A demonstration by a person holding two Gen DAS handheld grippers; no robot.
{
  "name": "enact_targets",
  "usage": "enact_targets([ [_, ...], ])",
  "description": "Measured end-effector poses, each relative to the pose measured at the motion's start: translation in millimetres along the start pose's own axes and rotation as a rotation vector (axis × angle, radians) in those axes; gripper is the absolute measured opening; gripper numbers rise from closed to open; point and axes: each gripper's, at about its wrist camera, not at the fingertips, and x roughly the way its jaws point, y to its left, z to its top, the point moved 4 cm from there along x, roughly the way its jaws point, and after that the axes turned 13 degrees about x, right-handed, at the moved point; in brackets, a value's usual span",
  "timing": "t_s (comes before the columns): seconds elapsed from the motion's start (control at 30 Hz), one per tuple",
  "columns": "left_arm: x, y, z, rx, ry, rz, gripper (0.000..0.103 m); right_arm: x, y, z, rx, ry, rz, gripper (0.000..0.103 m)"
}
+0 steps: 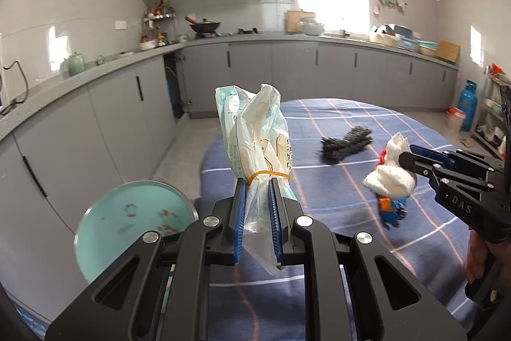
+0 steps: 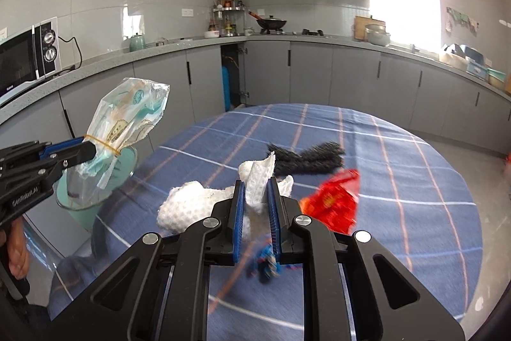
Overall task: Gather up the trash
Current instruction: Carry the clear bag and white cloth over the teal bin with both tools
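Observation:
My left gripper (image 1: 258,184) is shut on a crumpled plastic bag (image 1: 255,136) bound with a yellow rubber band; it stands up between the blue pads, above the table's left edge. The same bag (image 2: 127,114) shows at the left of the right wrist view. My right gripper (image 2: 257,186) is shut on a white paper towel (image 2: 255,181) that hangs over the table. A red wrapper (image 2: 335,203) sits just right of it and a blurred blue wrapper (image 2: 266,264) just below. A teal trash bin (image 1: 134,222) stands open on the floor beside the table, below left of the bag.
A round table with a blue checked cloth (image 2: 399,181) fills the front. A dark fuzzy cloth (image 1: 346,144) lies near its middle. Grey kitchen counters (image 1: 95,72) run along the walls, with a microwave (image 2: 25,56) at left. A blue gas cylinder (image 1: 467,104) stands at right.

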Motion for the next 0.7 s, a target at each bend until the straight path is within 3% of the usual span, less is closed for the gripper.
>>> enact_targets([
  [0.33, -8, 39, -4, -0.050, -0.012, 0.098, 0.015, 23, 41, 15, -0.027, -0.006, 0.069, 0.015],
  [0.7, -9, 59, -10, -0.030, 0.000, 0.146, 0.015, 40, 77, 18, -0.047, -0.008, 0.130, 0.015],
])
